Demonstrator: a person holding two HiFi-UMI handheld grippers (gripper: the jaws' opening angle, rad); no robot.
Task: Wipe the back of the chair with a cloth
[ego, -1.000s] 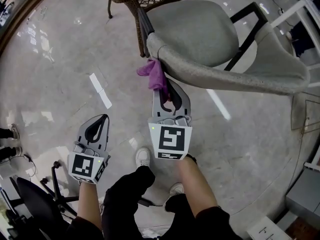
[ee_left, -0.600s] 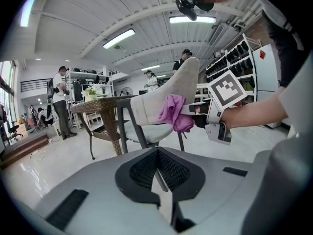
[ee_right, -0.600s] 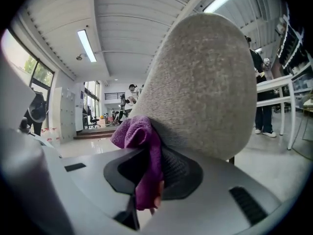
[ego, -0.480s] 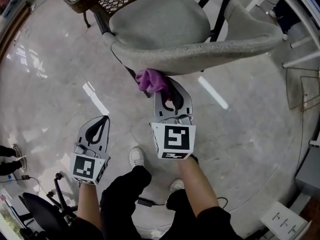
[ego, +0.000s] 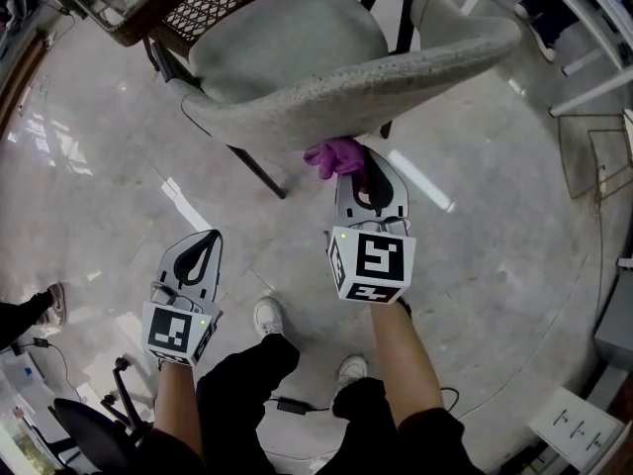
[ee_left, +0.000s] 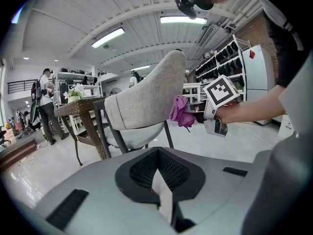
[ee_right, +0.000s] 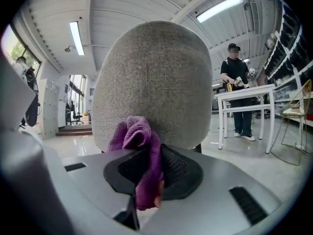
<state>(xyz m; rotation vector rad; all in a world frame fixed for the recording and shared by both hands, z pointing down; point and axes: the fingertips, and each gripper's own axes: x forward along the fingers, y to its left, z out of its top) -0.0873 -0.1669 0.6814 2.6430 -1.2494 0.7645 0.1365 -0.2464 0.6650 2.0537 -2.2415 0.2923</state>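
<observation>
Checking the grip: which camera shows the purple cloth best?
The right gripper view: the cloth is large and central, pinched in the right gripper's jaws against the chair back. The head view shows only a bunched tip below the chair's edge; the left gripper view shows it small, from the side.

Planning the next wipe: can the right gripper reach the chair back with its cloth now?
Probably yes: the right gripper already presses the purple cloth against the chair back, and nothing stands between.

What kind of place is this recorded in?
Probably a big indoor workshop or showroom hall: glossy stone floor, ceiling strip lights, stocked shelving along one wall.
</observation>
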